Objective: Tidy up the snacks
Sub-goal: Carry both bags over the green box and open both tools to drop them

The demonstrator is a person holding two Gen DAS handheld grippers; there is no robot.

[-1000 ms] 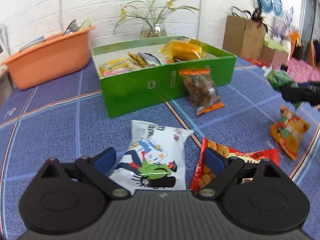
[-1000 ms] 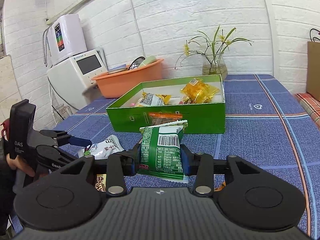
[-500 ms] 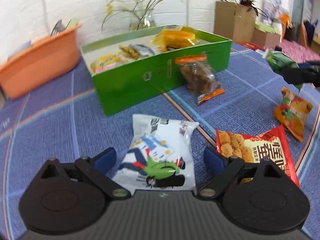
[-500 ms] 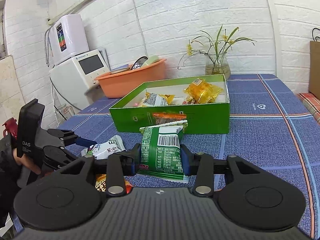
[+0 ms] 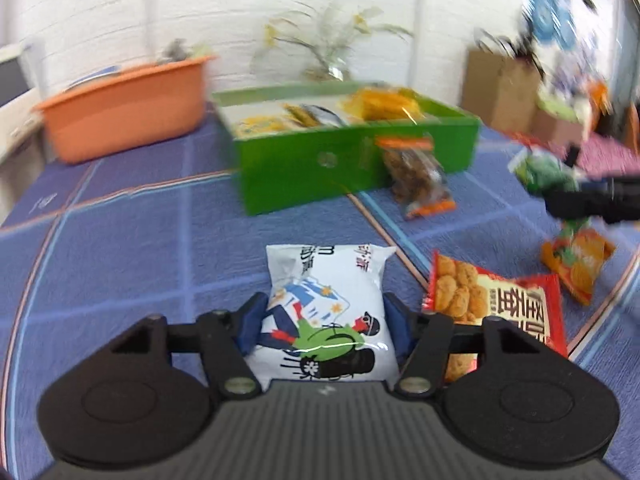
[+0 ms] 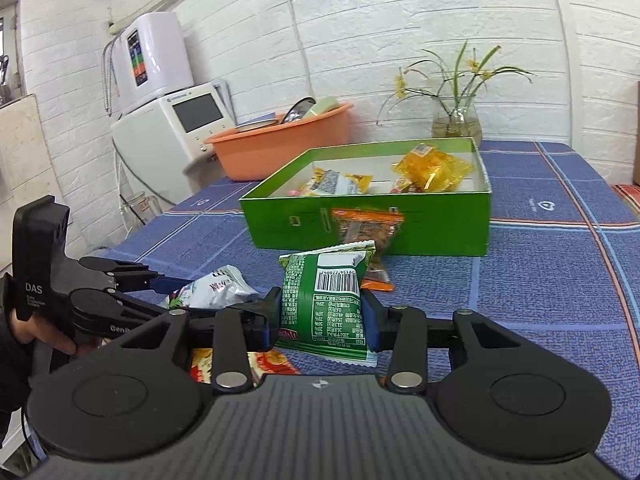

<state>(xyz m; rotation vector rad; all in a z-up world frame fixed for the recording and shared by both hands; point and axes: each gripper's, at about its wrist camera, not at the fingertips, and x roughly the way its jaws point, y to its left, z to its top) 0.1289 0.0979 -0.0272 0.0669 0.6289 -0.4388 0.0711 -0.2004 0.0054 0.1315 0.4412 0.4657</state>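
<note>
We judge the sorting to be partly done: the shallow green cardboard box (image 6: 368,224) already holds several packets, among them a crinkled yellow-orange foil pack (image 6: 432,168) and a pale wrapper (image 6: 336,182) beside it, while five snacks remain outside the box

Our left hand-held gripper (image 5: 326,320) has its blue pads pressed against both sides of the white foil snack bag with a cartoon print (image 5: 326,308), which sits in front of the box on the blue checked counter (image 5: 120,240); whether the bag has left the cloth we cannot tell. Our right hand-held gripper (image 6: 322,316) is clamped on the green foil packet with a barcode (image 6: 326,300), held upright above the counter, short of the box's front wall

Still loose are the clear bag of brown snacks with an orange header (image 5: 416,176), leaning against the front wall of the box, the red packet showing fried pieces (image 5: 500,304) lying flat in front of the box and to the right of the white bag, and the small orange packet (image 5: 576,258) further right of it

We reckon both held packets go into the box next, then the remaining three; the box interior looks to have free room on its near side
</note>
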